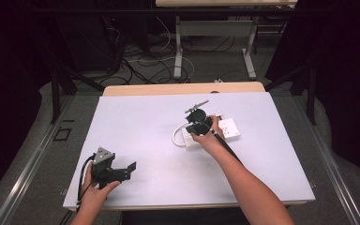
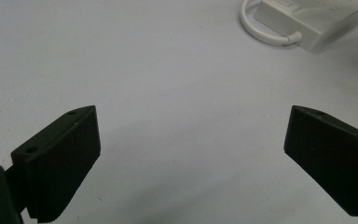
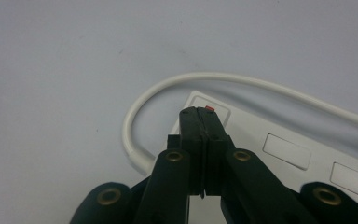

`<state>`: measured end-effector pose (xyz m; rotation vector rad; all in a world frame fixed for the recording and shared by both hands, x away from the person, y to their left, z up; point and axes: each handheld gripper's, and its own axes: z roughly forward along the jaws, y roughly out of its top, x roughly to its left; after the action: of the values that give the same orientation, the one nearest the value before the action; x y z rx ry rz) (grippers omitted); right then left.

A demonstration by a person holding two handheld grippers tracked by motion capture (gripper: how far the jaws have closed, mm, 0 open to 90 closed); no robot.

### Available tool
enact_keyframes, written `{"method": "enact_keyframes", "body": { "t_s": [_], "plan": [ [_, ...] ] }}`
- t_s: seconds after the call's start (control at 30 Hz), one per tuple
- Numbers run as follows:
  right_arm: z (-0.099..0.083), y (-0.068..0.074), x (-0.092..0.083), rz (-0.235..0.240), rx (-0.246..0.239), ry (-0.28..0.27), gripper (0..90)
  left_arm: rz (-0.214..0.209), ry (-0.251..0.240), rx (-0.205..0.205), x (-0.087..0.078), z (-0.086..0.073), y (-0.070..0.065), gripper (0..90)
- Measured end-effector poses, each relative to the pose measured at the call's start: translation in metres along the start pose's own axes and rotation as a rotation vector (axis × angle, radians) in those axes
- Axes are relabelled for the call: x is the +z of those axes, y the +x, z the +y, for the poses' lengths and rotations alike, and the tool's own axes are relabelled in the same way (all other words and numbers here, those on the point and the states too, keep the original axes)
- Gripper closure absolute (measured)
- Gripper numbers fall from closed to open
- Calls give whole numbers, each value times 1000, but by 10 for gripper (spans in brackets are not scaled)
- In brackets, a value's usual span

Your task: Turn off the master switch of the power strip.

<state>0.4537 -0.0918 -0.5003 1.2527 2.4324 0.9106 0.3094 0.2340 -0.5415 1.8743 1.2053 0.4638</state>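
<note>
A white power strip (image 1: 227, 130) lies right of the table's middle, and its white cable (image 1: 177, 136) loops off its left end. My right gripper (image 1: 196, 127) points down at that end. In the right gripper view it (image 3: 200, 114) is shut with nothing between the jaws, and its tips sit at the strip's red rocker switch (image 3: 209, 108). Whether they press the switch I cannot tell. The strip (image 3: 284, 149) and the cable (image 3: 135, 116) show just behind them. My left gripper (image 1: 125, 171) rests open near the front left of the table. Its jaws (image 2: 189, 140) stand wide over bare tabletop, with the strip (image 2: 317, 23) far ahead.
The white tabletop (image 1: 136, 126) has a wooden back edge (image 1: 183, 89). Beyond it are a desk's legs (image 1: 178, 51) and loose cables on the floor (image 1: 140, 65). Dark stands (image 1: 56, 89) flank the table on both sides.
</note>
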Motion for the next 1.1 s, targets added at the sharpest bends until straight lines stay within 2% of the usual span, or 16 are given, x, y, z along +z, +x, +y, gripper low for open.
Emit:
{"method": "enact_keyframes", "body": {
  "t_s": [0.03,0.13,0.17,0.2,0.5,0.57,0.6,0.63,0.67,0.7,0.77,0.83,0.9,0.93,1.0,1.1],
  "plan": [
    [0,-2,1,9,-12,0,900,0,0,-1,0,0,0,35],
    [0,-3,7,3,8,0,900,0,-1,-2,0,0,0,36],
    [-1,-4,9,9,-2,-25,900,0,-1,-3,0,0,1,36],
    [0,-3,9,0,7,5,900,0,-3,-8,0,0,0,36],
    [1,-2,18,-10,-2,-4,900,0,-2,-10,-1,-1,1,36],
    [1,-1,19,-5,14,-5,900,0,-1,-10,-1,-1,1,36],
    [1,-3,21,-1,-7,-4,900,0,-4,-7,-1,-1,1,36],
    [2,-3,21,-4,-5,16,900,1,-4,-6,-1,-1,1,36],
    [1,-4,24,1,1,-14,900,1,-6,-8,-1,-1,1,36],
    [1,-3,23,-8,14,11,900,1,-6,-8,-1,-1,1,36],
    [1,-3,25,-8,15,17,900,2,-6,-8,-1,-1,2,36],
    [0,-4,27,-12,4,5,900,2,-5,-8,-1,-1,2,36],
    [-1,-4,28,-7,15,4,900,1,-3,-7,-1,-1,2,36],
    [0,-4,27,-12,16,25,900,1,-3,-6,-1,-1,2,36],
    [-1,-4,29,-6,5,-2,900,5,-11,-9,-1,-1,1,36],
    [0,-4,28,-11,1,17,900,1,-1,-7,-2,-1,2,36]
  ]
}}
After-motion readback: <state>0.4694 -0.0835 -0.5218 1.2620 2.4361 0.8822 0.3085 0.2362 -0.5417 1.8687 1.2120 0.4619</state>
